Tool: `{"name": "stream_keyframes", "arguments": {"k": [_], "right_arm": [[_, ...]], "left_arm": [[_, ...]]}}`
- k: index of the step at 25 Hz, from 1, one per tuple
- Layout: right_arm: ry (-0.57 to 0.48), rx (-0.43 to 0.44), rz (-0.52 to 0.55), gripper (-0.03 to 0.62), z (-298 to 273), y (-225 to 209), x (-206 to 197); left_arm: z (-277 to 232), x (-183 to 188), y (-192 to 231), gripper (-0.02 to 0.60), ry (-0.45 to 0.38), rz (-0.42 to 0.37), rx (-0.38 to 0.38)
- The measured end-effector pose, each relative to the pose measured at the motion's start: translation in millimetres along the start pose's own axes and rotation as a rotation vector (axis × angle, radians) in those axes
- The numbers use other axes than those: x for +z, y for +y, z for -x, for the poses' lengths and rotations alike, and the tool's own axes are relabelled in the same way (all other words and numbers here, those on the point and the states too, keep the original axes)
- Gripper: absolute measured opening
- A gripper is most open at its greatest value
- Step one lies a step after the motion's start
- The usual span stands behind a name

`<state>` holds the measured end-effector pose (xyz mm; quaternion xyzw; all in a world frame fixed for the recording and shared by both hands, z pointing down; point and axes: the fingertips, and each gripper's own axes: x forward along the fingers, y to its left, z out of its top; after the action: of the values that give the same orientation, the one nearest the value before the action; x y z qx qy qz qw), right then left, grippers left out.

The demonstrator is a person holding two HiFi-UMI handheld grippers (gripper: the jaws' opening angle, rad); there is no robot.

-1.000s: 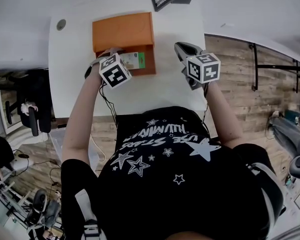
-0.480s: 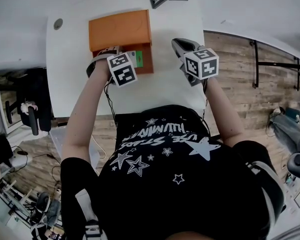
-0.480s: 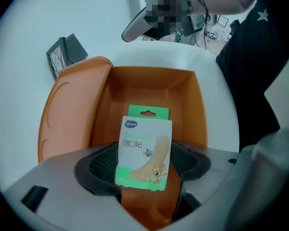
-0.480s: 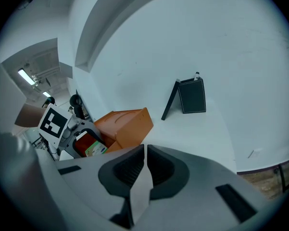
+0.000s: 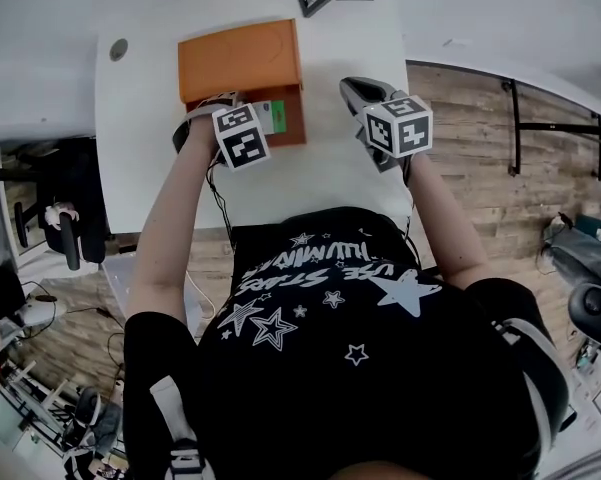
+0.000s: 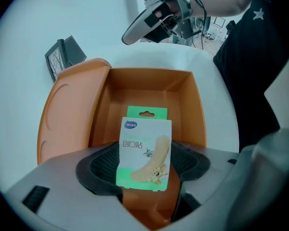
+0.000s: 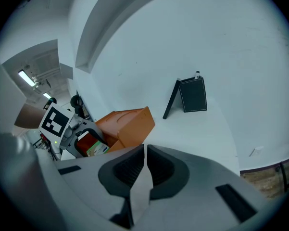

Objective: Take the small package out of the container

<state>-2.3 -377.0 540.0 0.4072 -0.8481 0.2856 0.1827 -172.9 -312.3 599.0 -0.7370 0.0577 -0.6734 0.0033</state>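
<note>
From the head view, my left gripper [image 5: 252,120] reaches into the orange container [image 5: 292,133] near the far edge of the table [image 5: 320,183], with the small package [image 5: 273,118] at its tips. My right gripper [image 5: 354,90] hangs apart toward the right edge. In the left gripper view my jaws are clamped on the package's lower part, the card upright over the open box. I should lift straight up, clear of the walls. In the right gripper view, those jaws sit pressed together, empty.

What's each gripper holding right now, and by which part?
The left gripper holds the small package by its lower end, with the jaws closed on it. The right gripper is shut and holds nothing.
</note>
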Motion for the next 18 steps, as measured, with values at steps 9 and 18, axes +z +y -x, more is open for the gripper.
{"name": "stream_keyframes", "arguments": {"k": [9,18], "right_arm": [[-0.021,0.009,0.022,0.049,21.3,8.4,-1.5],[-0.038,0.075,0.067,0.049,49.8,32.5,-4.9]], "left_arm": [[21.2,5.4,-3.0,0.356,-0.073,0.052,0.104],[78.1,-4.9,-17.1,0.356,-0.121,0.229,0.298]]}}
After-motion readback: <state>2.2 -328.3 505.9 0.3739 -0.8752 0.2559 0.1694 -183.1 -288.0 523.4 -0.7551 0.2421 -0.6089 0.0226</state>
